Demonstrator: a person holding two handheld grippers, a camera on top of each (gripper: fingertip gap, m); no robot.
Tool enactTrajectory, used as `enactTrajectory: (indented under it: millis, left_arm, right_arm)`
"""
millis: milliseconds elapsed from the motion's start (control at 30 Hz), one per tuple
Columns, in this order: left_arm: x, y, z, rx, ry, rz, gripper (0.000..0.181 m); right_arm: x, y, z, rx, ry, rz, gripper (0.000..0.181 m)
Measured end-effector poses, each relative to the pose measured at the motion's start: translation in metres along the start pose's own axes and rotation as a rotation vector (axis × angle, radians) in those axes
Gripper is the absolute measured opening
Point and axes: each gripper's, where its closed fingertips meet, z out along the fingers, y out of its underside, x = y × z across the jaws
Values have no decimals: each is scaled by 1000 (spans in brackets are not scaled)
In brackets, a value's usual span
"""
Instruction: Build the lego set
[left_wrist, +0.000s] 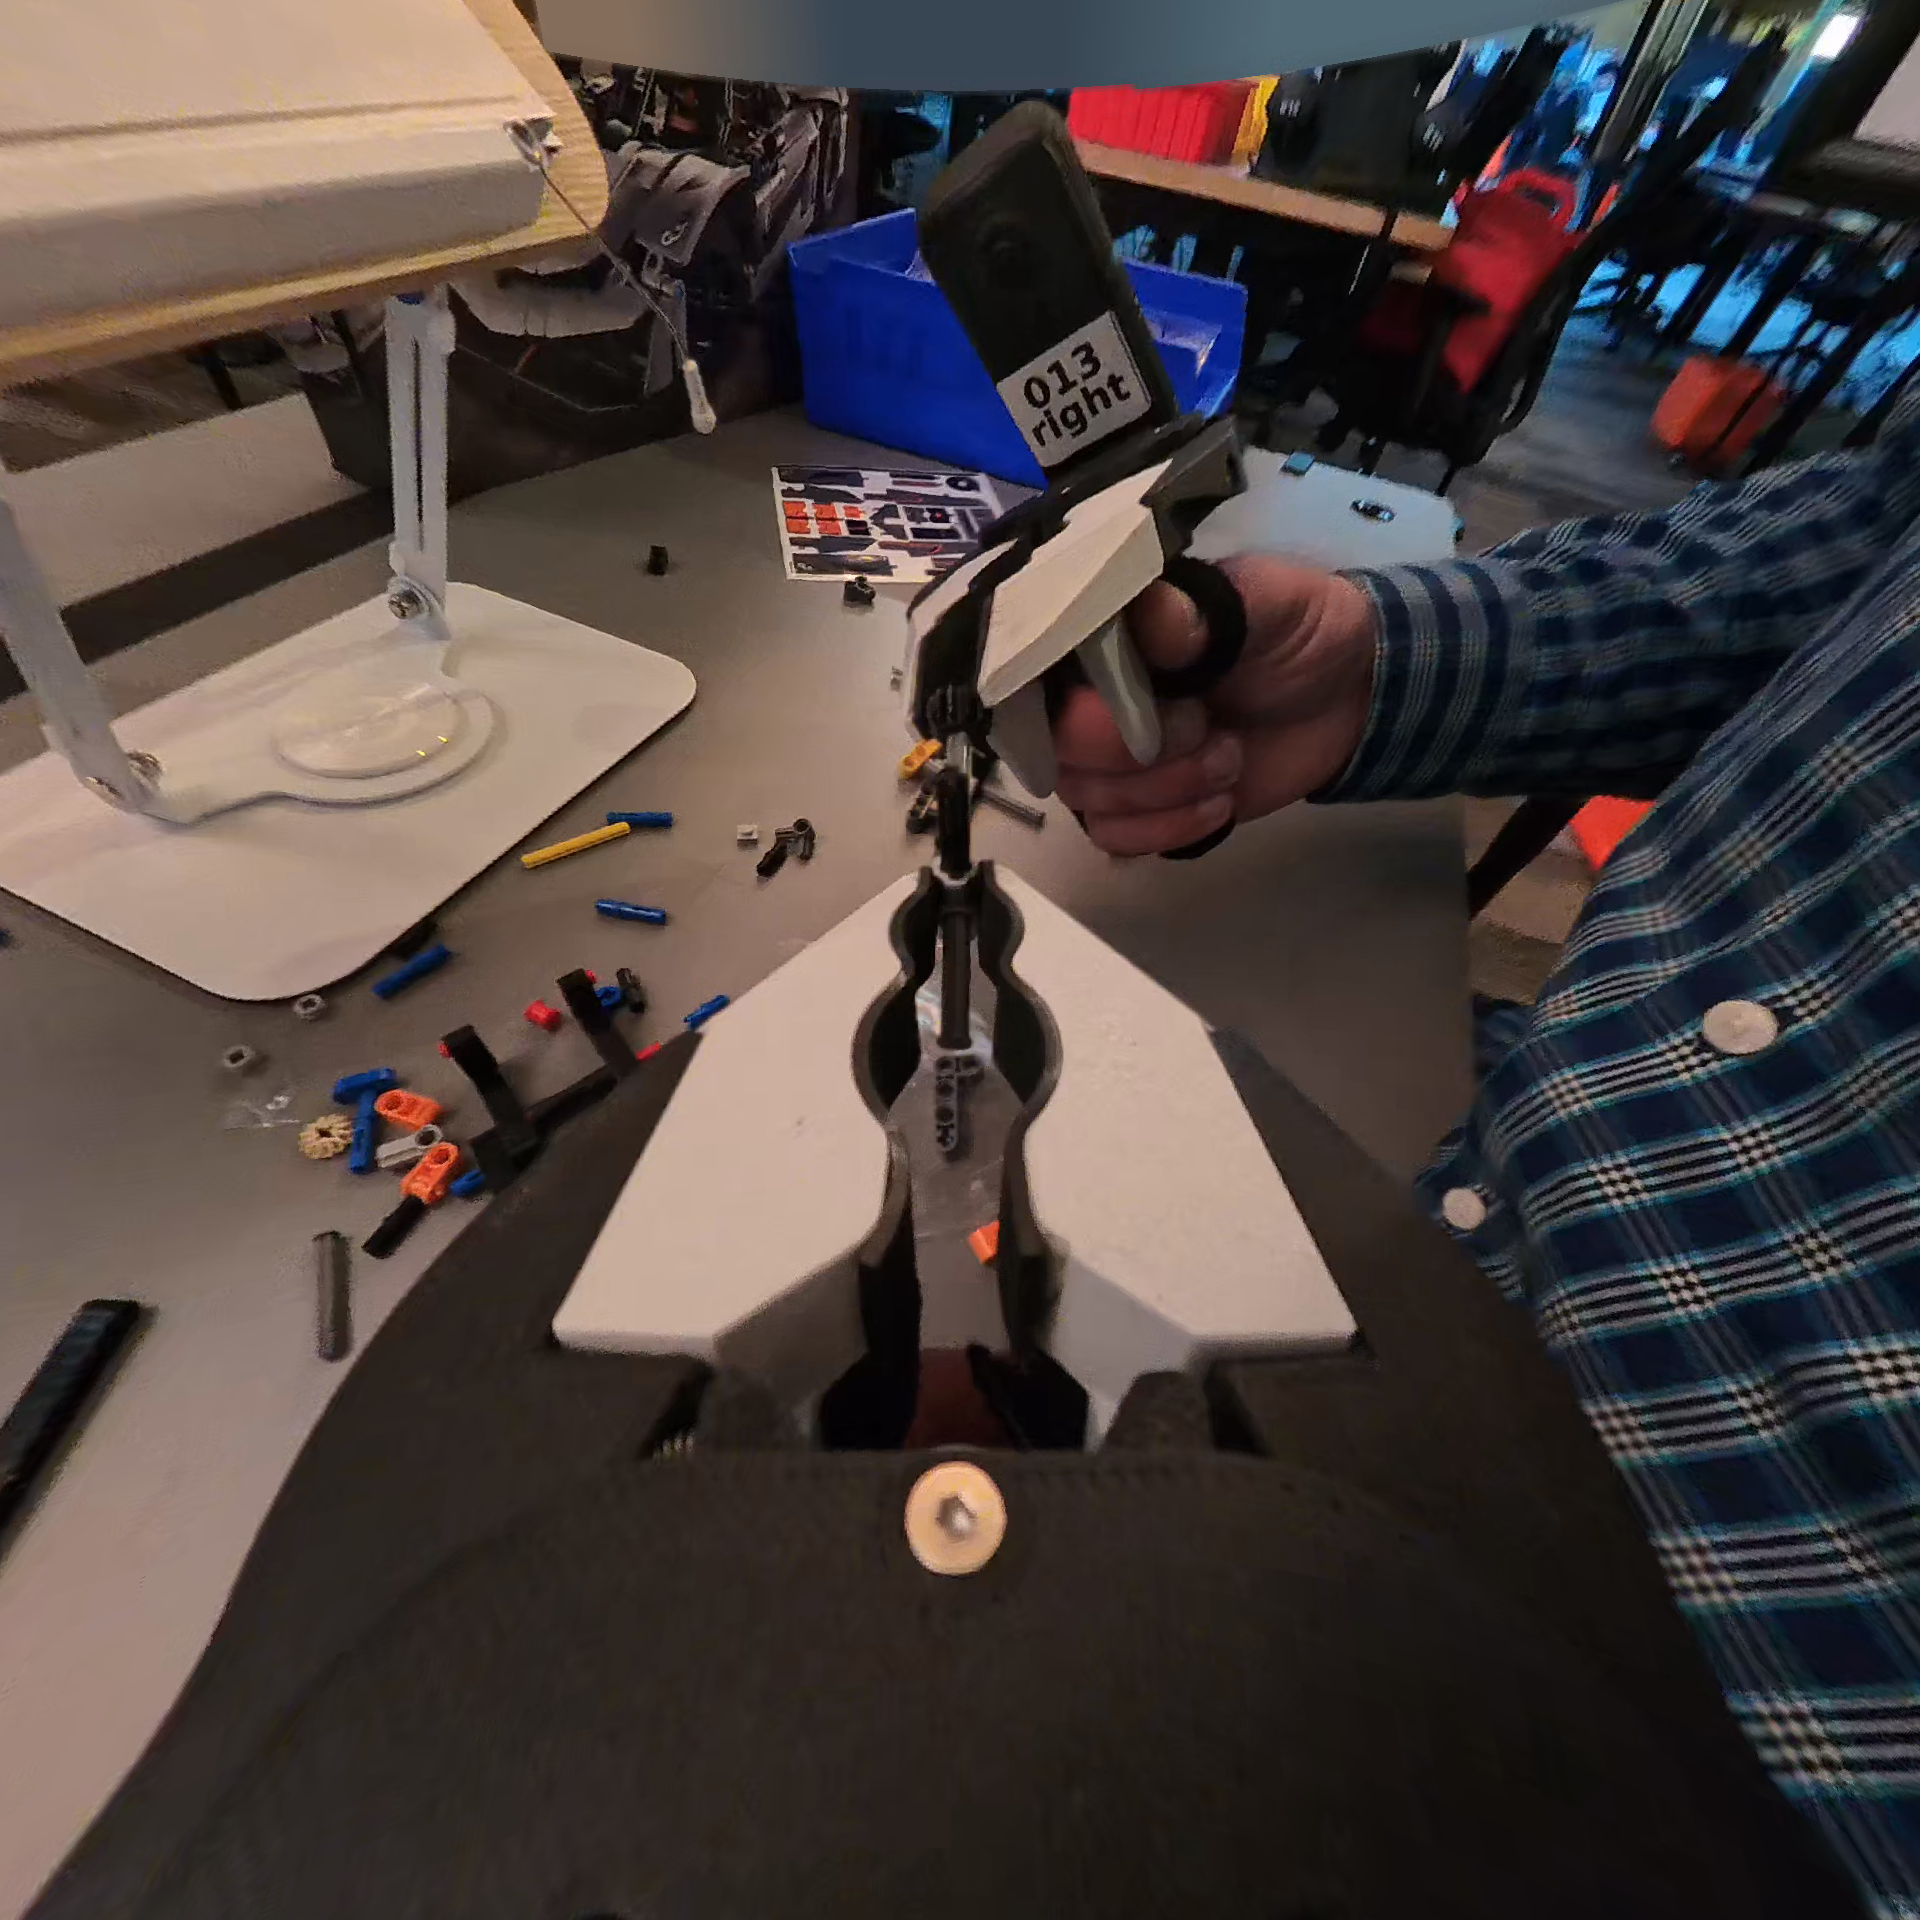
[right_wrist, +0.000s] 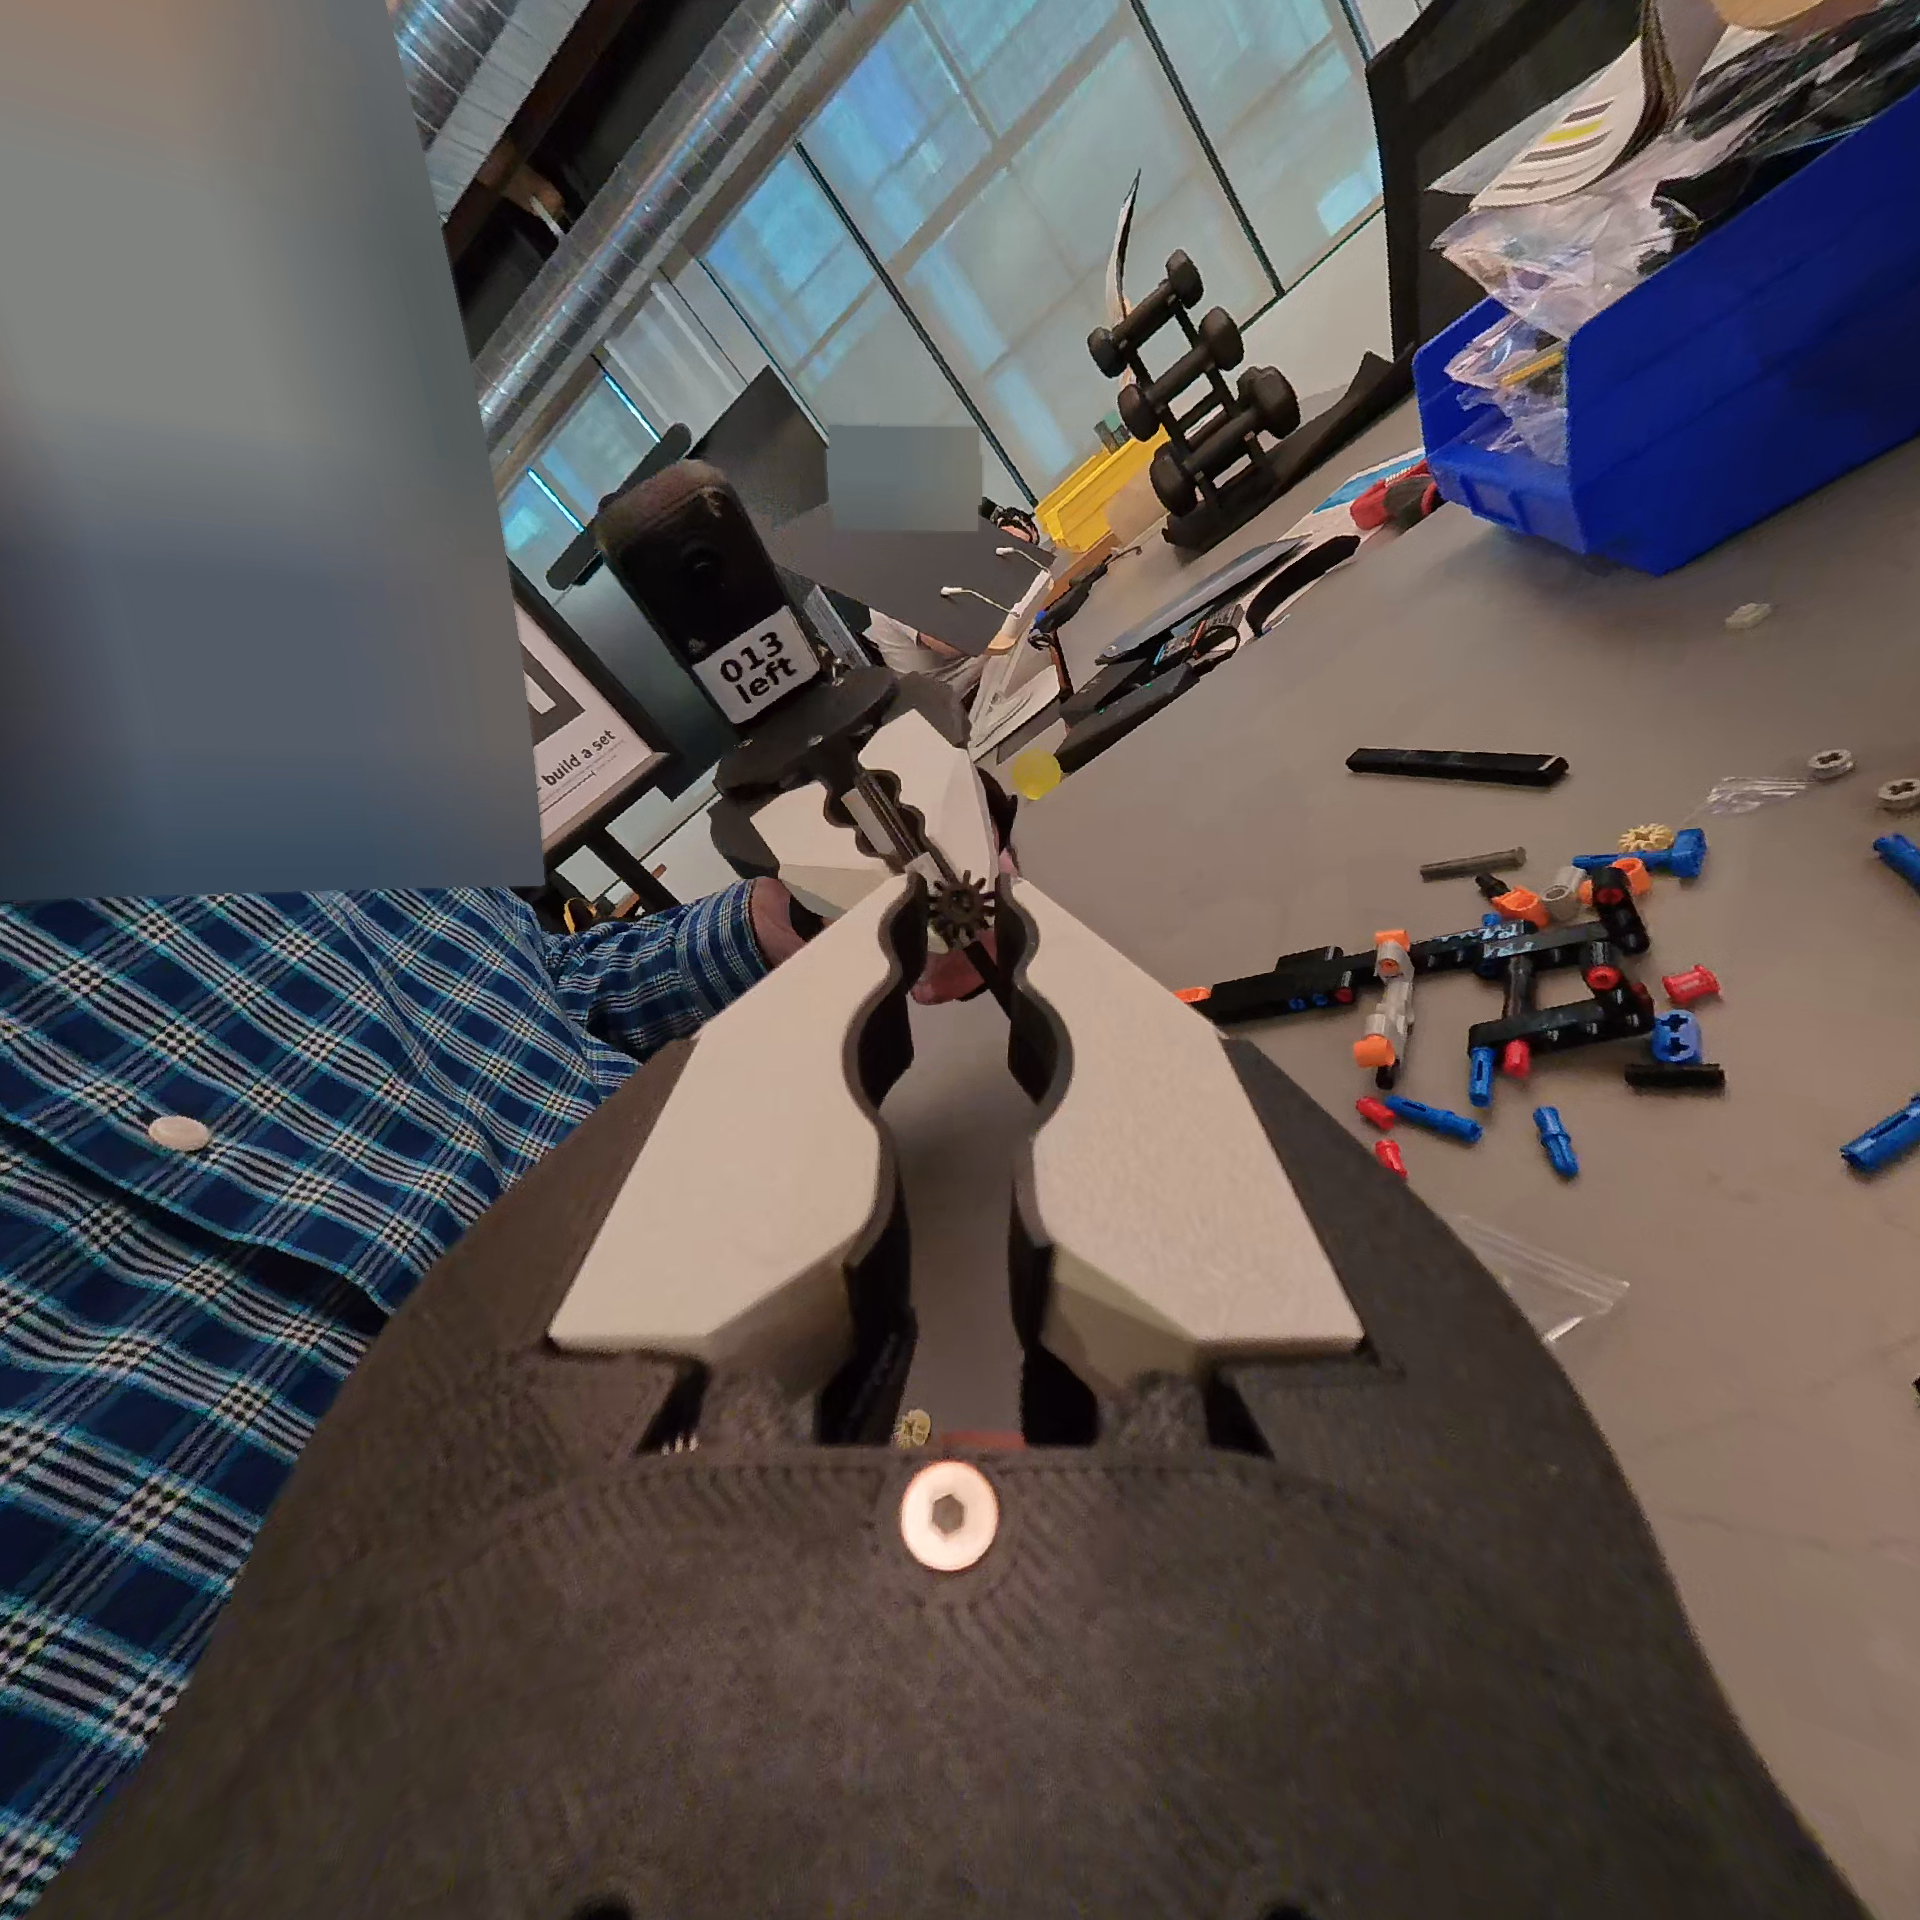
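Note:
My left gripper (left_wrist: 954, 883) is shut on a thin black axle (left_wrist: 954, 977) that runs back between its fingers, with a small grey beam (left_wrist: 950, 1091) on the near end. The axle's far end reaches my right gripper (left_wrist: 948, 732), held tip to tip opposite it above the grey table (left_wrist: 1247, 987). In the right wrist view my right gripper (right_wrist: 958, 888) is shut on a small black gear (right_wrist: 961, 906) sitting on the axle (right_wrist: 883, 805). The left gripper (right_wrist: 920, 857) faces it just beyond. Both are held in a person's hands.
Loose blue, orange, red and black pieces (left_wrist: 416, 1132) lie at left, with a part-built black frame (right_wrist: 1538, 966). A white stand base (left_wrist: 343, 790), a sticker sheet (left_wrist: 883, 520) and a blue bin (left_wrist: 894, 353) stand farther back. A plaid sleeve (left_wrist: 1714, 1039) fills the right. The grippers are tip to tip, or close to it.

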Motion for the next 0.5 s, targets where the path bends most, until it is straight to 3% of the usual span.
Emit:
enactTrajectory:
  millis: [167,500]
  left_arm:
    - [1,7,1,-46,-30,63,5]
    - [-3,14,-5,-24,-41,-9,4]
  right_arm:
    - [0,1,-2,0,-1,6,11]
    - [1,6,0,-21,-1,16,11]
